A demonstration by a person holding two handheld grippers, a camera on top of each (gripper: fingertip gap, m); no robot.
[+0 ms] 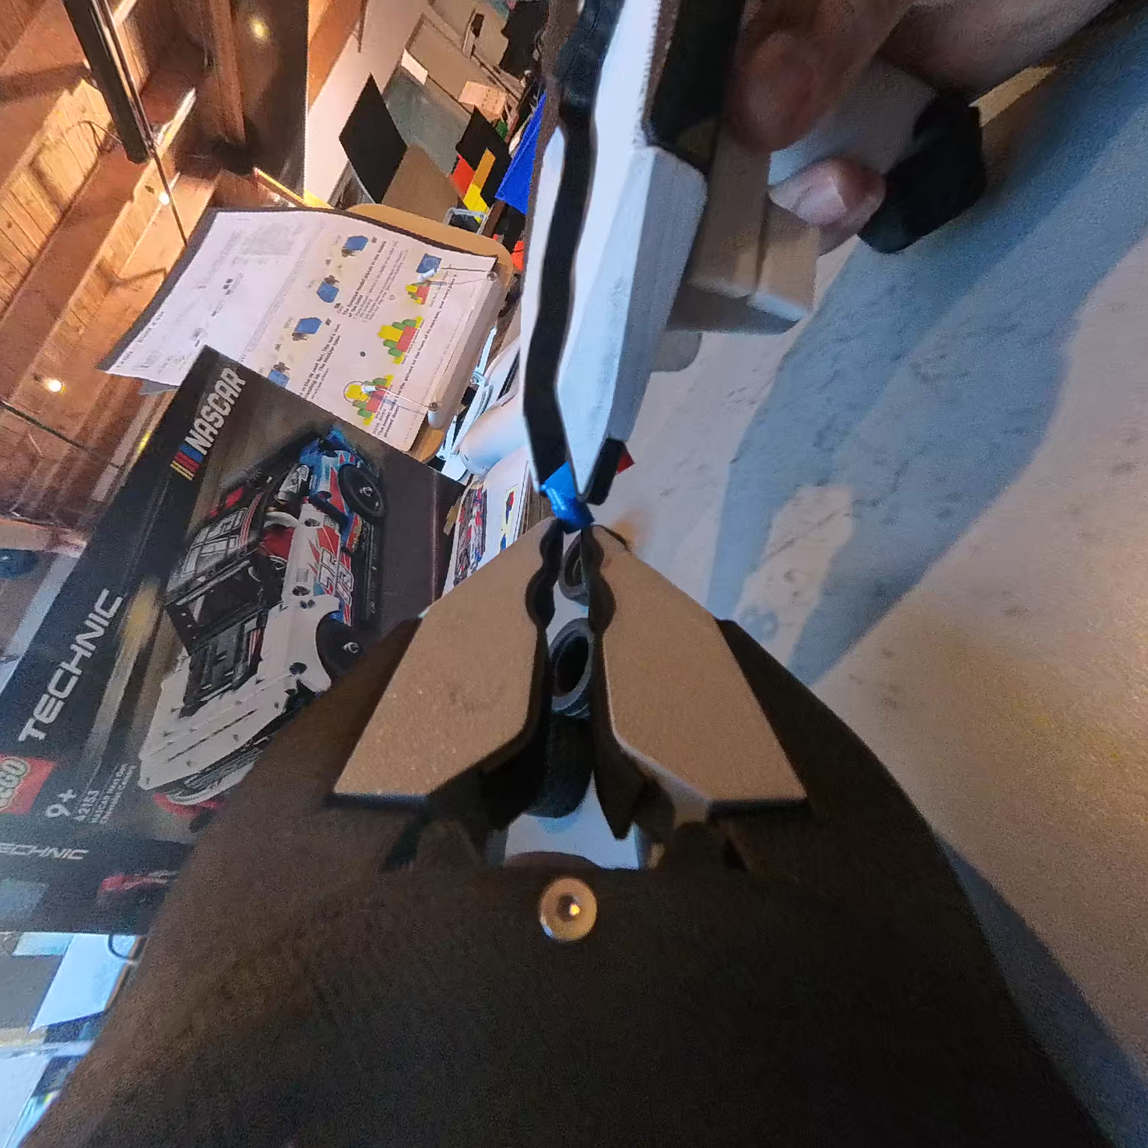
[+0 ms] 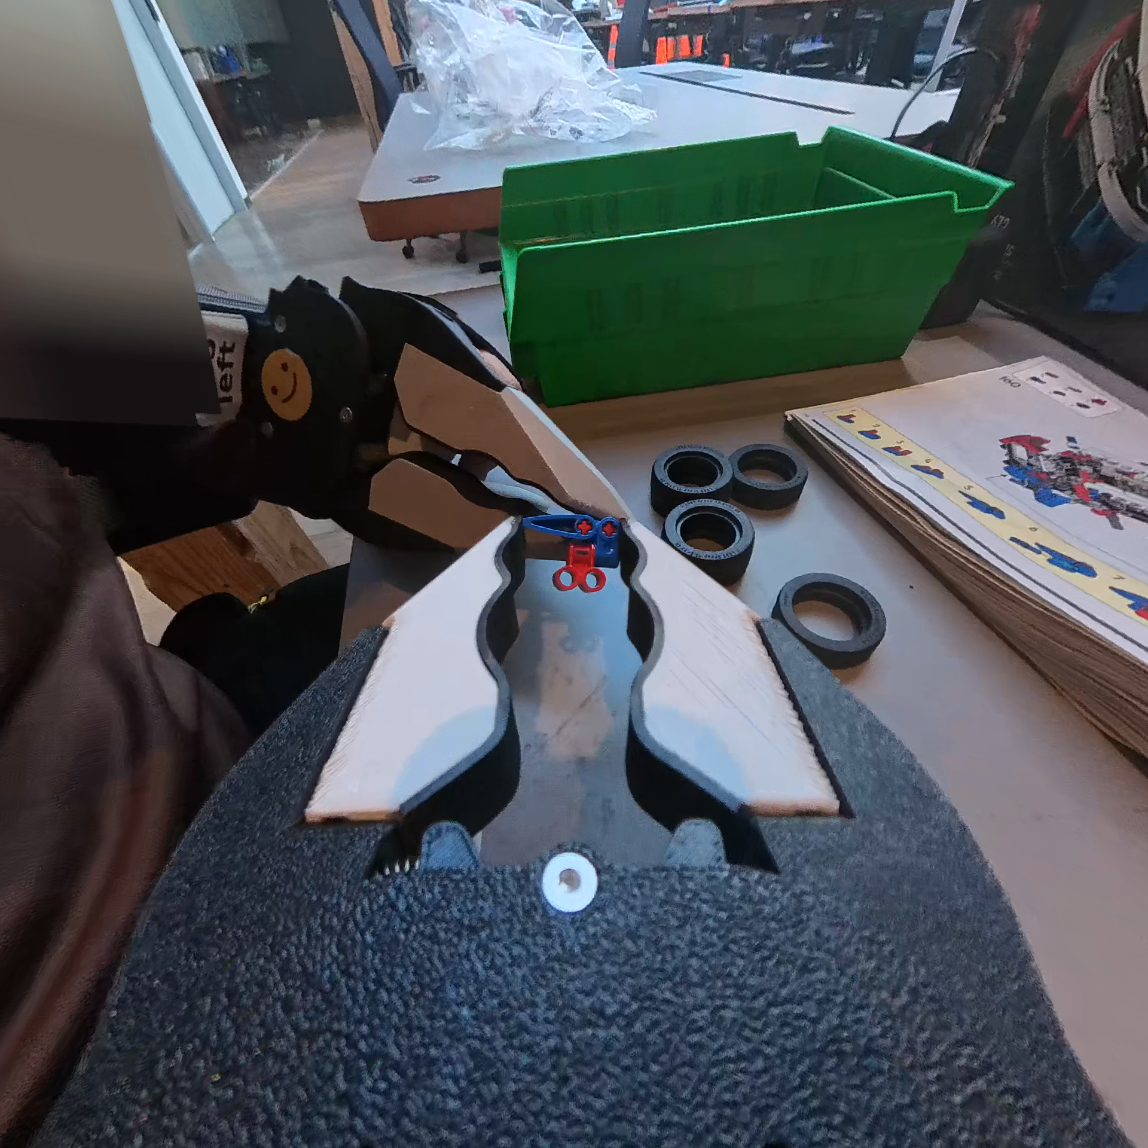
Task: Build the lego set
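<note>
My right gripper (image 2: 571, 529) is shut on a small blue-and-red Technic assembly (image 2: 581, 546); the blue part with red axle ends spans its fingertips and a red two-hole piece hangs below. My left gripper (image 1: 571, 535) is nearly closed on a light grey part with round holes (image 1: 568, 652). The two grippers meet tip to tip. In the left wrist view the right gripper (image 1: 578, 491) comes down from above with the blue piece (image 1: 564, 497) touching my left fingertips. In the right wrist view the left gripper (image 2: 590, 506) reaches in from the left.
Several black tyres (image 2: 708, 540) lie on the table (image 2: 932, 714) right of the grippers. A green bin (image 2: 714, 298) stands behind them, with an open instruction booklet (image 2: 994, 497) at the right. The set's box (image 1: 217, 590) and an instruction sheet (image 1: 323, 310) stand behind. A plastic bag (image 2: 522, 74) lies on a far table. Both grippers' tips are close together, under 4 cm apart.
</note>
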